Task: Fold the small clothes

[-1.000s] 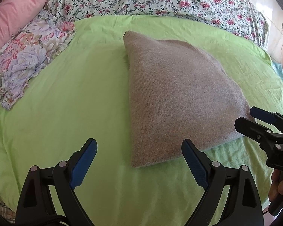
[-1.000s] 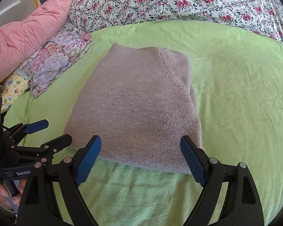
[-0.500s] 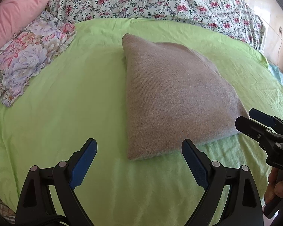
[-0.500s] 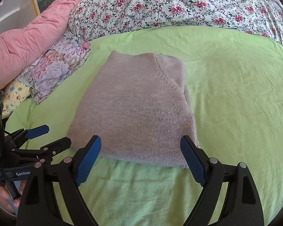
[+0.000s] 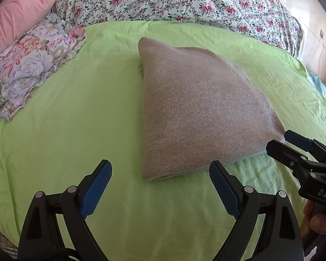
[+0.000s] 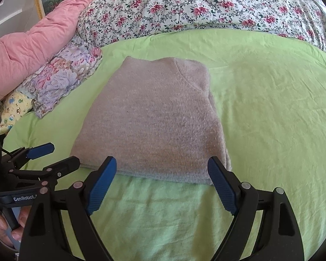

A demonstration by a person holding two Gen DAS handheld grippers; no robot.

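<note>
A green bed sheet [image 5: 80,113] is spread across the whole working surface and fills most of both views. A rose-print floral quilt [image 6: 206,6] is bunched along the far edge, from 11 to 1 o'clock. A pink quilt [image 6: 32,43] is piled at 10 o'clock, with a purple floral pillow [image 6: 63,80] just beside it and a yellow printed cloth [image 6: 15,106] partly tucked under that pillow.

The folded grey sweater [image 6: 154,121] is laid flat on the sheet at the centre of the right wrist view, one knit layer doubled over another. In the left wrist view it is seen slightly toward 2 o'clock.

The left gripper [image 5: 160,187] is held with its jaws spread wide and nothing between them; the sweater's near corner is seen just beyond its tips. The right gripper [image 6: 162,182] is likewise spread wide and empty, its tips set at the sweater's near edge; contact cannot be determined.
</note>
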